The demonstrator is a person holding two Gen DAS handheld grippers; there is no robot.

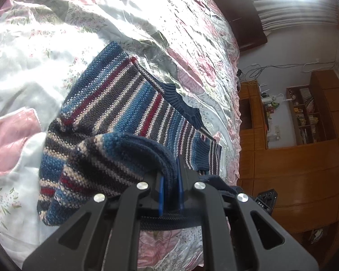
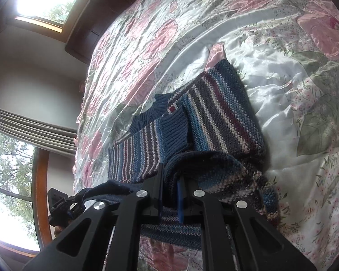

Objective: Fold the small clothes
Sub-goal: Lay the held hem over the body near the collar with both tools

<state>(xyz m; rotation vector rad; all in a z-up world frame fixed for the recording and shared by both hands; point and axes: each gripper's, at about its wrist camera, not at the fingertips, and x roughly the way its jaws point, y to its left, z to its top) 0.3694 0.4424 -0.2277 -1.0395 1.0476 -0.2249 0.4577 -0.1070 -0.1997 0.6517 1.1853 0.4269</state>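
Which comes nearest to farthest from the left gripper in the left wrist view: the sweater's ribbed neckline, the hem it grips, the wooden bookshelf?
1. Hem of the striped sweater: between the fingers of the left gripper, folded up off the floral bedspread.
2. Ribbed neckline: ahead, mid-frame on the bed.
3. Wooden bookshelf: far right, against the wall beyond the bed.

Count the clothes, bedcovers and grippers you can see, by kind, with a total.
Striped blue, maroon and cream knitted sweater: 1
Pink and white floral satin bedspread: 1
Black two-finger grippers, left gripper and right gripper, each shut on the sweater: 2
Total: 4
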